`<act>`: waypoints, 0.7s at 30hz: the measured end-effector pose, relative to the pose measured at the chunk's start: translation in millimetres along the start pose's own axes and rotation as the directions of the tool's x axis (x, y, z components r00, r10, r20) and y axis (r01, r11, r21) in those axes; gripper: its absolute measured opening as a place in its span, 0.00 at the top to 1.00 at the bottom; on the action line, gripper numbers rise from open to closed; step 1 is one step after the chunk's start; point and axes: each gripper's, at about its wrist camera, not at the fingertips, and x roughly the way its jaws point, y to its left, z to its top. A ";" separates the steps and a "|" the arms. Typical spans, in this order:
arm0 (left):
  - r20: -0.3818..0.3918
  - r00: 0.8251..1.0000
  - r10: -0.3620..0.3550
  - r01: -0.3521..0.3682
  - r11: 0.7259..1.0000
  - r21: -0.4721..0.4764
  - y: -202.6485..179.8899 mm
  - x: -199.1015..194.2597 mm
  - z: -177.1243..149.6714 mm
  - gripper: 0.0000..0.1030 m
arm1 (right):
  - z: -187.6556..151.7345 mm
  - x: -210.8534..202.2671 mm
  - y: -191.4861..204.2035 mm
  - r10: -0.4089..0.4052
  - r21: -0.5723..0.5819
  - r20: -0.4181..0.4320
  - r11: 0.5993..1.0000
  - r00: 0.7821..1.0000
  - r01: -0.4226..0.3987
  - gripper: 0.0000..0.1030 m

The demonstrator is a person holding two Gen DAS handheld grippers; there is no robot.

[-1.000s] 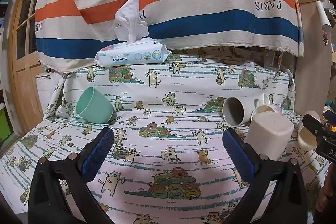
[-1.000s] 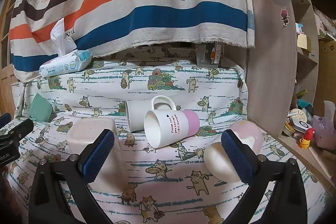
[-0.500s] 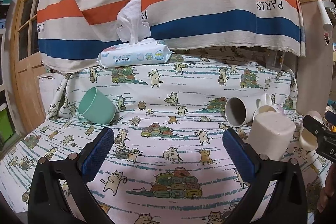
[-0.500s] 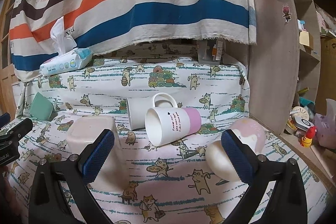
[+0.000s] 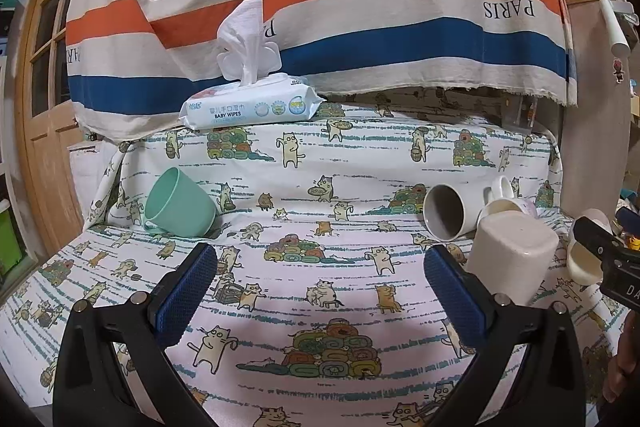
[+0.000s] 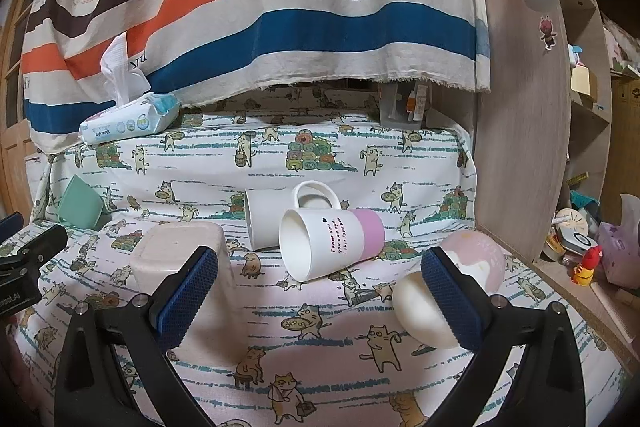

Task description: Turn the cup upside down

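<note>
Mint green cup point(image 5: 178, 205) lies tipped at 9 o'clock on the surface point(image 5: 320, 291). Left gripper point(image 5: 320, 291) is wide, empty. Cream cup point(image 6: 180, 259) is already bottom-up; two mugs point(image 6: 328, 239) and a pink cup point(image 6: 452, 291) lie sideways, probably awaiting flips. Right gripper point(image 6: 320, 291) also wide, empty.

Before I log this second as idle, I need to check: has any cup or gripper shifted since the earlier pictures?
Only the views drifted a little: the left gripper eased slightly leftward, the right gripper barely moved. Both stay open and empty. The mint green plastic cup, white ceramic mug, pink-banded white mug, and round pink-and-cream cup still lie on their sides; the beige squarish cup still stands upside down.
</note>
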 end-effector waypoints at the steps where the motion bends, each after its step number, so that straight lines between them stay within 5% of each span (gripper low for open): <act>1: 0.000 1.000 -0.002 0.002 1.000 0.002 -0.4 0.1 -0.1 0.00 | 0.2 1.2 -0.4 0.014 0.000 -0.005 1.000 1.000 -0.014 0.00; 9: 0.002 1.000 0.020 -0.020 1.000 0.021 -5.4 -0.8 -0.1 0.00 | -1.5 6.9 3.1 0.080 -0.014 -0.045 0.997 0.996 -0.080 0.00; 21: -0.007 1.000 -0.025 0.025 0.999 0.024 -5.4 0.4 0.5 0.00 | -2.4 2.4 0.9 0.046 -0.002 -0.026 0.999 0.999 -0.046 0.00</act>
